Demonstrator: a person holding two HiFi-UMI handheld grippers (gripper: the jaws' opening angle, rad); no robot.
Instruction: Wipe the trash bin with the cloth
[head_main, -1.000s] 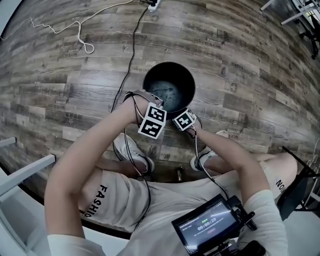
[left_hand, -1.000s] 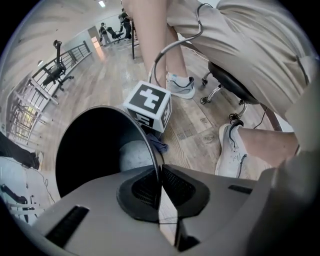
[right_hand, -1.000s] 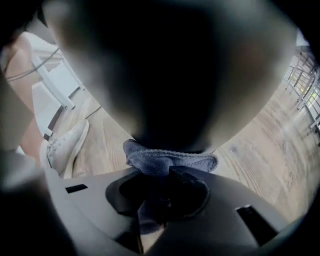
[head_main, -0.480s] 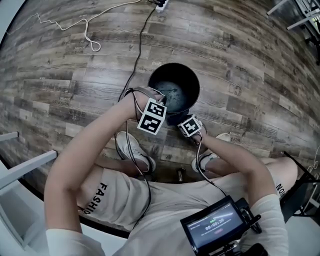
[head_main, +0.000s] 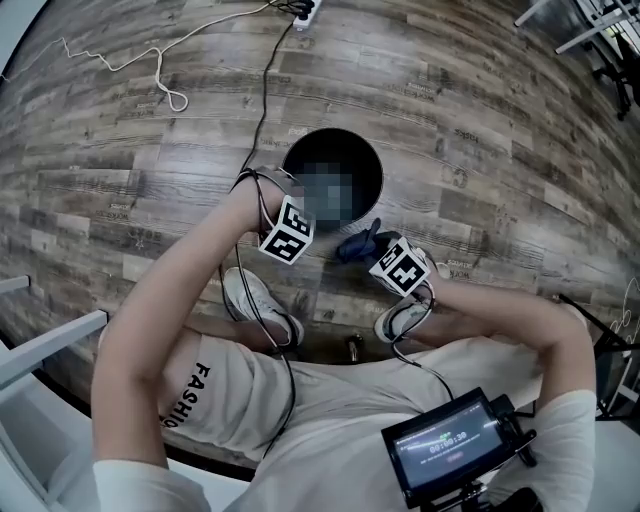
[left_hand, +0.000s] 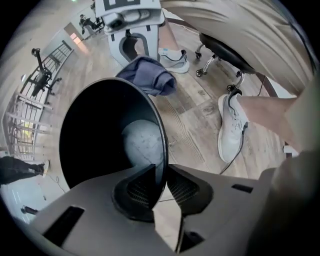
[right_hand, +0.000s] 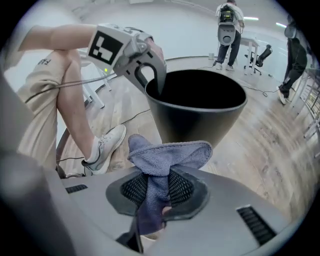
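Observation:
A black round trash bin stands on the wood floor. My left gripper points down at the bin's near left rim. Its jaws have just been closing, and in the left gripper view they pinch the bin's rim wall between the pads. My right gripper hangs outside the bin at its near right, shut on a crumpled blue-grey cloth. In the right gripper view the cloth bulges out of the jaws in front of the bin's outer wall.
A black cable and a white cord trail across the floor beyond the bin. The person's white shoes rest just near of it. A stool base stands close by. People stand far off.
The right gripper has risen and drawn away from the bin's near rim to the right, bringing the cloth into sight. The left gripper has shifted left along the rim.

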